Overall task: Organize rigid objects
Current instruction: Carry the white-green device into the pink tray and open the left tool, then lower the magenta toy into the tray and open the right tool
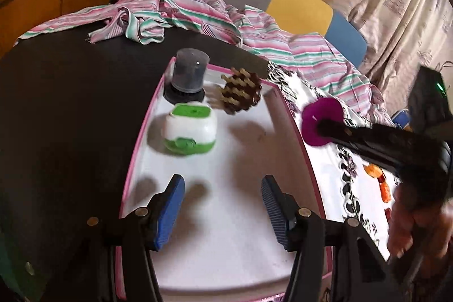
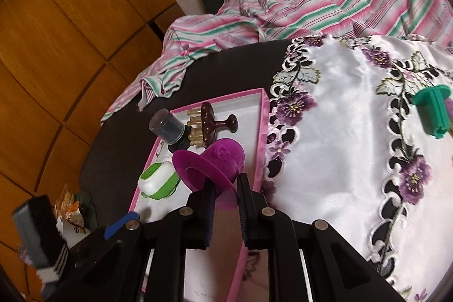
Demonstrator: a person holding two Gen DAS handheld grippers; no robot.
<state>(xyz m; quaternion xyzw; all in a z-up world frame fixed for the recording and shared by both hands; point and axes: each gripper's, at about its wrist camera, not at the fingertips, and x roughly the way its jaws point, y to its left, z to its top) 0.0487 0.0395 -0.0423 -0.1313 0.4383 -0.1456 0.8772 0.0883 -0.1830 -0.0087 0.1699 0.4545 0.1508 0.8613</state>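
While the pink-rimmed tray (image 1: 294, 115) lies flat on the dark surface (image 1: 85, 104), the left wrist view looks down into it from its near end. The left tool (image 1: 222, 205) hangs over the tray's bare white floor with its blue pads (image 1: 170, 211) spread wide and nothing between them. At the tray's far end stand a grey-capped jar (image 1: 189, 75), a brown scalp massager (image 1: 240, 93) just beside it, and a green and white case (image 1: 191, 130) a little nearer. To the right of the tray, just outside its long rim, the right tool (image 1: 328, 129) comes in from the right, clamped on a purple flanged piece (image 1: 317, 122). That piece sits above an embroidered white cloth (image 1: 354, 160), not yet over the tray.

From the right wrist view, the right tool (image 2: 223, 188) is closed on the thin flange of the purple piece (image 2: 215, 160), whose stubby body points away from the camera toward the tray's far end. The tray (image 2: 262, 137) lies ahead and to the left of the tool, its long axis running away from the viewer. The jar (image 2: 167, 126), the massager (image 2: 212, 120) and the green case (image 2: 158, 180) crowd the tray's left and far part, leaving open floor along its right rim. A teal flanged piece (image 2: 433, 109) rests well to the right of the tray on the flowered cloth (image 2: 339, 118).

By my judgement, the right hand is nearer the drop, and needs only a short move left across the rim.
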